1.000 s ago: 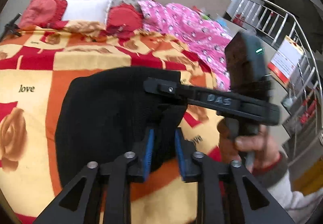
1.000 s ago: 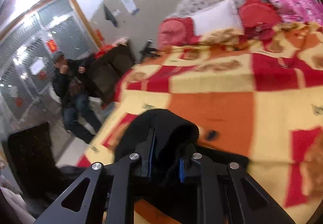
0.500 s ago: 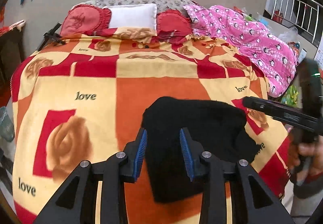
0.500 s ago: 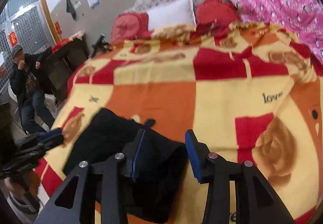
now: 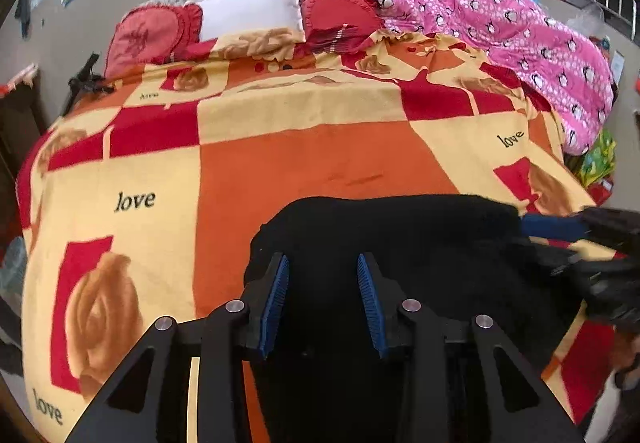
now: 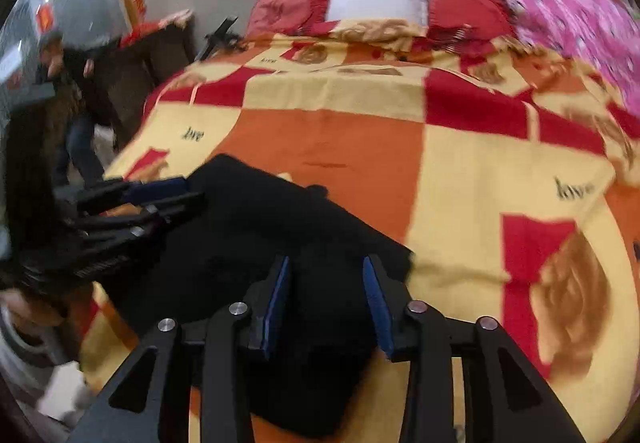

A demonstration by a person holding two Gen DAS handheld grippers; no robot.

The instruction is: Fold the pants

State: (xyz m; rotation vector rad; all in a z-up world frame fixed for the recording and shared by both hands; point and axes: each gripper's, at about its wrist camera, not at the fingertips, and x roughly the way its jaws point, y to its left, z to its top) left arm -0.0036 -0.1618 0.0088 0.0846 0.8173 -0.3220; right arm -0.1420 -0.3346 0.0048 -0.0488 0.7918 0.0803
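Left wrist view: a bed [image 5: 320, 163] under a red, orange and cream blanket printed with roses and "love"; red cushions and a white pillow [image 5: 250, 9] at its head, a pink patterned quilt [image 5: 520, 35] bunched along the right side. The black pants [image 5: 400, 235] lie folded in a dark heap on the near edge of the blanket. The left gripper [image 5: 322, 299] hangs over the near end of the heap, jaws parted, having just opened a little, blue pads clear of the cloth, nothing pinched. The right gripper [image 5: 560, 239] comes in from the right edge, blurred, its tips at the far right corner of the pants. Right wrist view: same bed, much motion blur; a person in dark clothes [image 6: 76, 83] sits by dark furniture at the far left. The pants [image 6: 280, 243] spread diagonally across the blanket's near left part. The right gripper [image 6: 326, 303] sits above their near corner, jaws apart after opening, cloth below but not clamped. The left gripper [image 6: 160, 199] lies at the left edge of the pants.
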